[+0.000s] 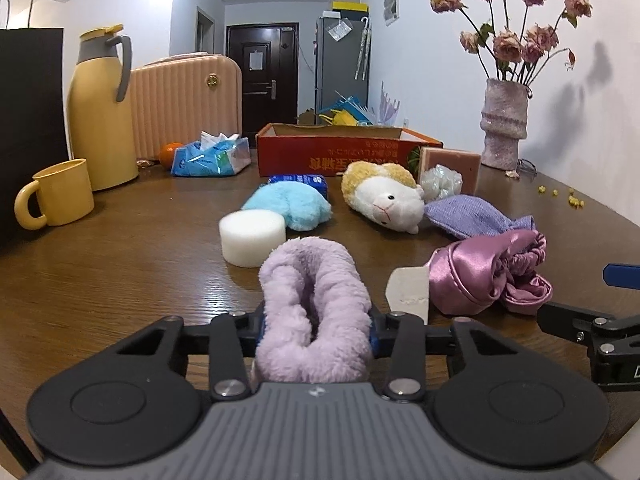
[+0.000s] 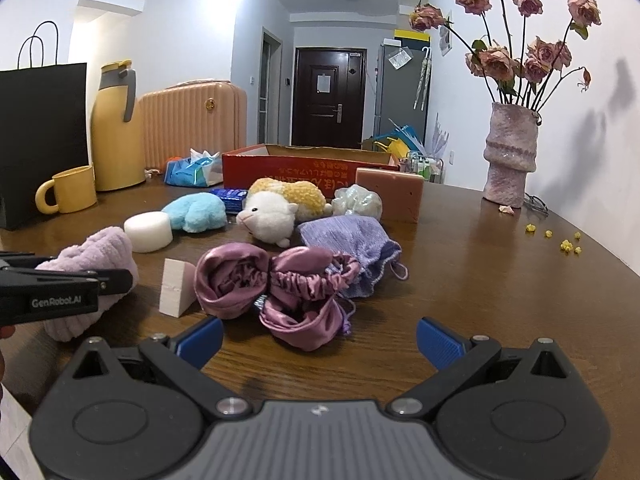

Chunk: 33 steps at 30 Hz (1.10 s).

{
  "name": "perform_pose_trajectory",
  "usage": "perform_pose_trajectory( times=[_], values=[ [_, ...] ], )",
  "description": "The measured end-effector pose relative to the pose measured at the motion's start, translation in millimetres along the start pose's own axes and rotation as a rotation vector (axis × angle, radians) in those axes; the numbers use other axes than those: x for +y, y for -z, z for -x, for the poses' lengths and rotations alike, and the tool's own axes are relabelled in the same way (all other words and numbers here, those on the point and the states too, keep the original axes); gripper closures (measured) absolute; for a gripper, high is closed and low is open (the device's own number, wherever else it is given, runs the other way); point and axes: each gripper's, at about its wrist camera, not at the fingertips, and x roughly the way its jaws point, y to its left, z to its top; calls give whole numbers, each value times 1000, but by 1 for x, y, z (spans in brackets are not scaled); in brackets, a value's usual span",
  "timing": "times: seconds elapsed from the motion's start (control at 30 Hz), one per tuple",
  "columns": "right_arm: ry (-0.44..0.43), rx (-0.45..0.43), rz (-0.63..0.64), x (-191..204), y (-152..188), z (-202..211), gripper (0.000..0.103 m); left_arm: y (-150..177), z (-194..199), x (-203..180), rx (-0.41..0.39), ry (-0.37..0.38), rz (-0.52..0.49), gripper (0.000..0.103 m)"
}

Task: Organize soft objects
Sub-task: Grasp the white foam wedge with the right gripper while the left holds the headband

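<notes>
**Left gripper has the fuzzy lilac thing – now get it into the box cleanly**

Watching from the side of the table here. The left gripper (image 1: 314, 336) has its fingers squeezed in on the fluffy lilac roll (image 1: 312, 304), which bulges out past both pads, so the hold looks solid. The roll sits at the near edge of the wooden table (image 1: 120, 280), just in front of the white foam puck (image 1: 253, 237) and beside the little white wedge (image 1: 409, 292).

The right gripper (image 2: 319, 344) hangs over the table with its blue pads spread wide and nothing between them. The pink satin bonnet (image 2: 276, 284) lies right ahead of it.

My guess is the red cardboard box (image 1: 340, 148) at the back is where the soft stuff goes. If so, some tips for the carry:

- Lift straight up first – dragging could knock the foam puck or wedge.
- Pass over the blue plush (image 1: 289, 204) and the sheep plush (image 1: 384, 196) with room to spare, since both sit between the roll and the box.
- Keep the squeeze steady; plush compresses and can creep out of the pads.
- Let go only once it's over the box opening.

The purple knit pouch (image 2: 352, 252) and the mesh puff (image 2: 357, 201) are still out on the table too, so plenty left to do.
</notes>
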Motion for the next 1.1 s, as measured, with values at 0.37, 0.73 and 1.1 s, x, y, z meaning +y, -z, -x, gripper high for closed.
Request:
perform_pose_trajectory(
  times=[0.37, 0.73, 1.1],
  values=[
    [-9, -32, 20, 15, -18, 1, 0, -5, 16, 22, -52, -27, 43, 61],
    [-82, -56, 64, 53, -36, -5, 13, -3, 27, 48, -77, -61, 61, 61],
    [-140, -5, 107, 98, -42, -20, 56, 0, 32, 69, -82, -54, 66, 61]
  ],
)
